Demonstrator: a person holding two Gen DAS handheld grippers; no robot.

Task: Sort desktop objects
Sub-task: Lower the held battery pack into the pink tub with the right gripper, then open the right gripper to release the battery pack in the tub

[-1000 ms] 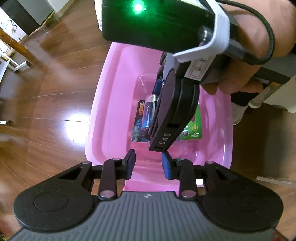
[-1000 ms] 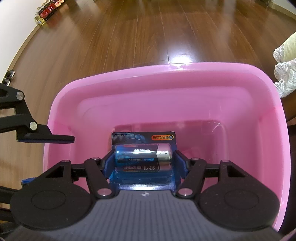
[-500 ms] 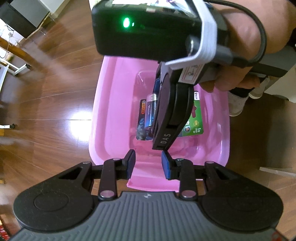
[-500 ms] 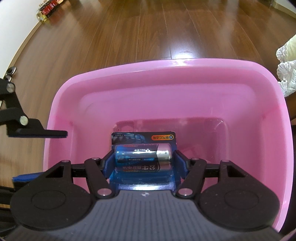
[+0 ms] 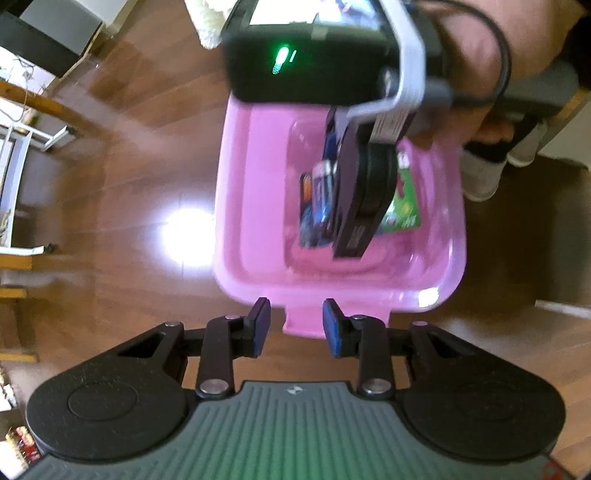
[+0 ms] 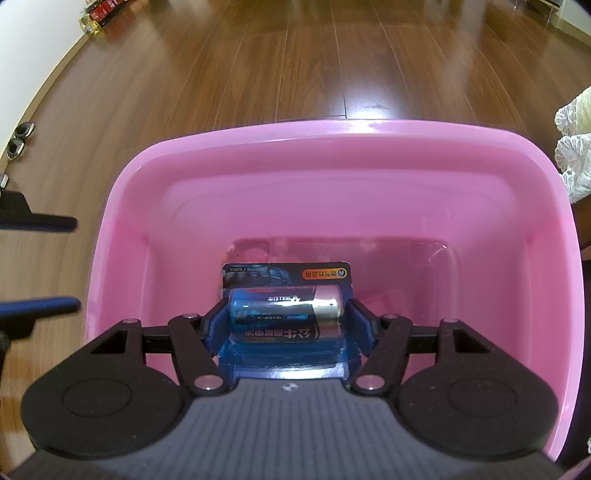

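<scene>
A pink plastic bin (image 6: 332, 129) stands on the wooden floor. My right gripper (image 6: 286, 321) is shut on a blue battery blister pack (image 6: 284, 314) and holds it inside the bin, above the bottom. In the left wrist view the same bin (image 5: 229, 221) lies ahead, and a hand holds the right gripper (image 5: 354, 206) over it with the battery pack (image 5: 317, 206) beside its fingers. A green card (image 5: 404, 206) lies on the bin's bottom. My left gripper (image 5: 295, 321) is open and holds nothing, just short of the bin's near rim.
Wooden floor surrounds the bin. A white fluffy thing (image 6: 576, 147) sits at the right edge. Light furniture (image 5: 22, 140) stands at the left, and a person's shoe (image 5: 480, 177) is beside the bin. Small bottles (image 6: 99, 11) line the far wall.
My left gripper has drawn back from the bin, so the rim now lies just beyond its fingertips. The right gripper still holds the battery pack inside the bin.
</scene>
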